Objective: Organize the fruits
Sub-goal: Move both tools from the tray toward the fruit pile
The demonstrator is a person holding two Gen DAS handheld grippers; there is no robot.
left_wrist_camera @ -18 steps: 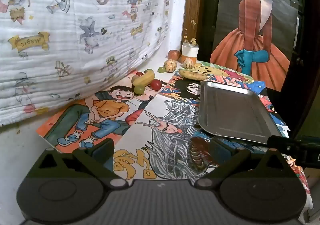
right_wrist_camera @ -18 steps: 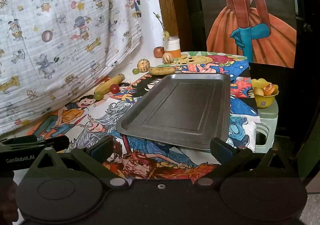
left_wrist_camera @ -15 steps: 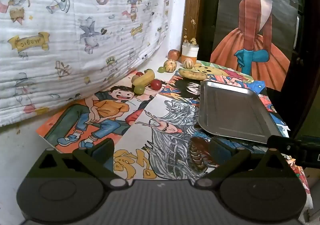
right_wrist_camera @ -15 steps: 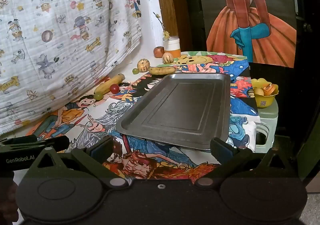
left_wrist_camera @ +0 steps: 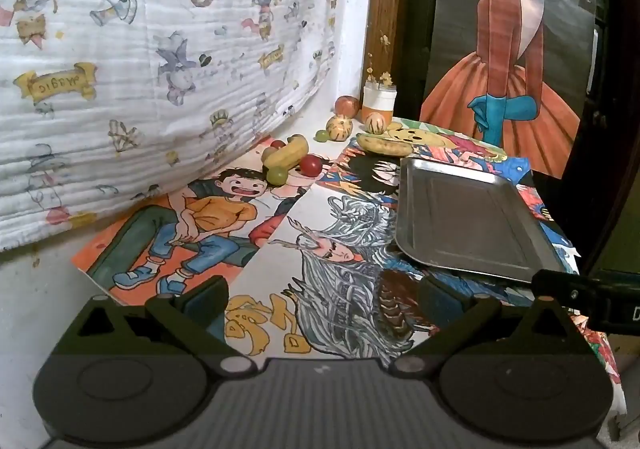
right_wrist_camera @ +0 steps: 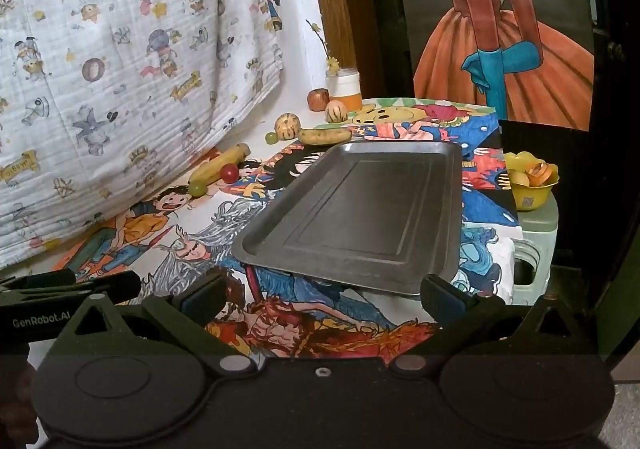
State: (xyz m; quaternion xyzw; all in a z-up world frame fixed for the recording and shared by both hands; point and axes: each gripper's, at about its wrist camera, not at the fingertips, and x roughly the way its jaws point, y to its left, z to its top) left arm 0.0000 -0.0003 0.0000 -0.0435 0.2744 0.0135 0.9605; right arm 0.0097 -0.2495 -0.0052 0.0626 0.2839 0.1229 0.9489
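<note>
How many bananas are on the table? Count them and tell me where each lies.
2. One banana lies by the hanging cloth, beside a red fruit. The other banana lies just beyond the far end of the empty metal tray. More may be hidden.

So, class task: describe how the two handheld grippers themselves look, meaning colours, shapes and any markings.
Both the left gripper and the right gripper are matt black, with two round discs on the body and angled arms ending in blue-padded fingers. The left gripper's side shows white lettering, "GenRobot.AI".

left hand-held gripper open over cartoon posters, empty metal tray, fruits beyond
</note>
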